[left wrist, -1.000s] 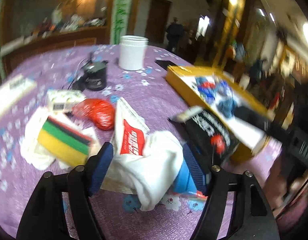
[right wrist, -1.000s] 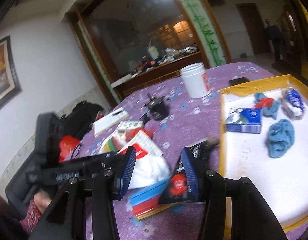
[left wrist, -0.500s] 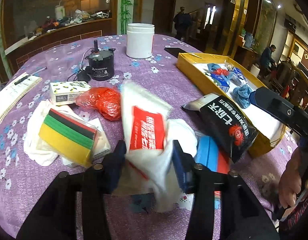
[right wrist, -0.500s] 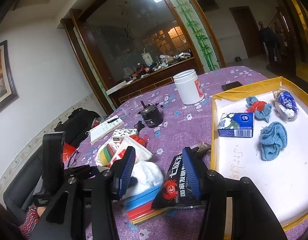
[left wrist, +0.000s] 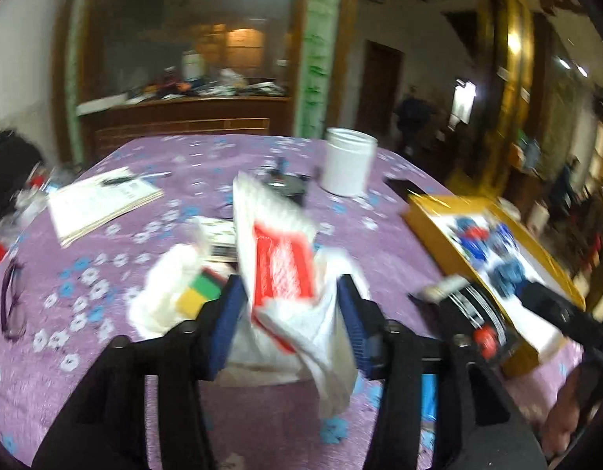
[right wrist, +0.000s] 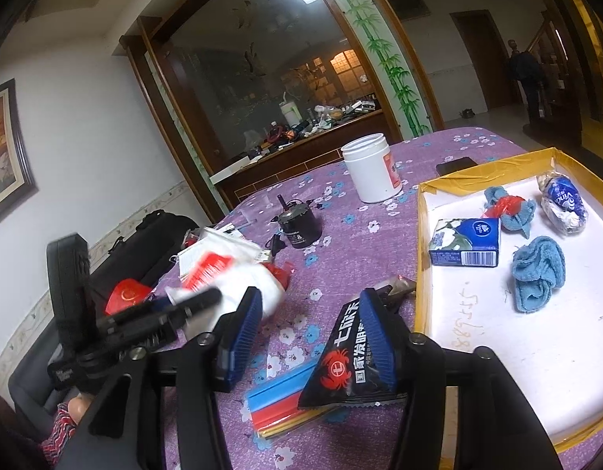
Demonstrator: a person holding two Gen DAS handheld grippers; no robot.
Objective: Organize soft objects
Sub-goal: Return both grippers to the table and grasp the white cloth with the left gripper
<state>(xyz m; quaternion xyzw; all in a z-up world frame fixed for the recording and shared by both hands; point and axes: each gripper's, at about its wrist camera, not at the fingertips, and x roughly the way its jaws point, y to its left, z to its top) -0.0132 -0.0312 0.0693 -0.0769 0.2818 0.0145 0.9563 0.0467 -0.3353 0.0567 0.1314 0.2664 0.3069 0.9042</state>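
Observation:
My left gripper (left wrist: 291,323) is shut on a white plastic packet with a red label (left wrist: 286,270) and a white cloth (left wrist: 325,337), and holds them above the purple table. That bundle also shows in the right wrist view (right wrist: 231,278). My right gripper (right wrist: 307,337) is open and empty over a black snack bag (right wrist: 356,368) and a pack of coloured strips (right wrist: 282,403). The yellow-rimmed tray (right wrist: 423,235) at the right holds a blue tissue box (right wrist: 466,243), a blue towel (right wrist: 536,278) and other soft items.
A white jar (right wrist: 372,172) and a black motor (right wrist: 299,223) stand mid-table. A striped sponge on white cloth (left wrist: 199,293), a notebook (left wrist: 102,199) and glasses (left wrist: 11,305) lie at the left. A phone (right wrist: 456,165) lies behind the tray.
My left gripper has lifted the white packet and cloth off the table and tilted upward. The right gripper has barely moved.

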